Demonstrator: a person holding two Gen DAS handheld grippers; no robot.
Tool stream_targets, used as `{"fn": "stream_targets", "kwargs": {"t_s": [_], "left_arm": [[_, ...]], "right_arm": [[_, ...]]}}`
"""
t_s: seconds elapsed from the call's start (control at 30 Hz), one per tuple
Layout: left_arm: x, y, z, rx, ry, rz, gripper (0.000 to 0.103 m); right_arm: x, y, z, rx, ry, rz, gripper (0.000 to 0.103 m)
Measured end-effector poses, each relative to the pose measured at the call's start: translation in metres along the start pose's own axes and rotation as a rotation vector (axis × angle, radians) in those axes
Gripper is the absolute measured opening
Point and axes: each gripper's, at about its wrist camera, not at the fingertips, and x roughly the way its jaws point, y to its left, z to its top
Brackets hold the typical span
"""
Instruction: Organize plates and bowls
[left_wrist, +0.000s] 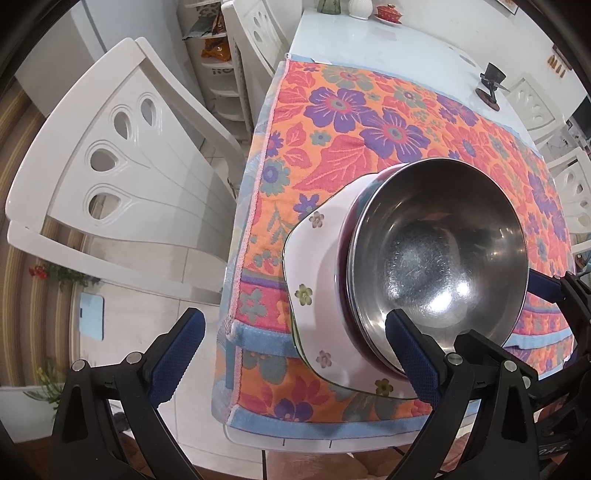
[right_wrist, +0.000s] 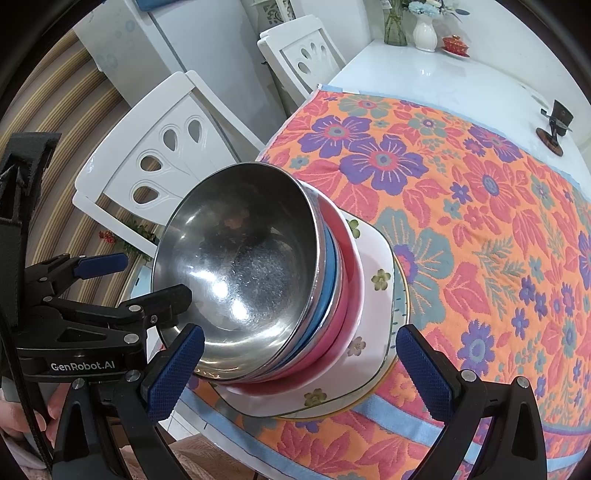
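A steel bowl tops a nested stack: a blue bowl, then a red bowl, all on a white flowered plate. Another plate's rim shows underneath. The stack stands near the table's front left corner. My left gripper is open wide, its right finger reaching over the steel bowl's near rim and its left finger out past the table edge. My right gripper is open, its fingers on either side of the stack's near edge, holding nothing.
A floral cloth covers the white table. White chairs stand close on the left. A small black stand sits to the right; vases and a red lidded dish are at the far end.
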Motion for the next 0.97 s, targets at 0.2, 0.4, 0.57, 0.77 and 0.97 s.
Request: {"fn": "stream_targets", "kwargs": {"t_s": [0.2,0.4,0.57,0.77,0.97], "left_arm": [[0.0008,-0.0021,0.0002,0.001,0.003,0.002,0.098],[0.002,-0.0035,-0.0008,-0.002,0.006,0.007,0.098],[-0.0002,-0.0033,-0.0021,-0.005,-0.003,0.014,0.098],[-0.002,-0.005,-0.0032,0.0,-0.009,0.018,0.098],[-0.0038,-0.0071,-0.0025,0.002,-0.011,0.022,0.098]], "right_arm": [[-0.0008,-0.0034,0.0007,-0.002,0.001,0.004,0.103],[-0.0012,-0.0069,0.002,-0.008,-0.001,0.01,0.103],[-0.0001,-0.0053,0.003,-0.02,0.0,0.014,0.103],[0.0013,-0.0051,0.0035,-0.023,0.005,0.017,0.103],[0.0012,-0.0091,0.0036,-0.026,0.007,0.018,0.103]]}}
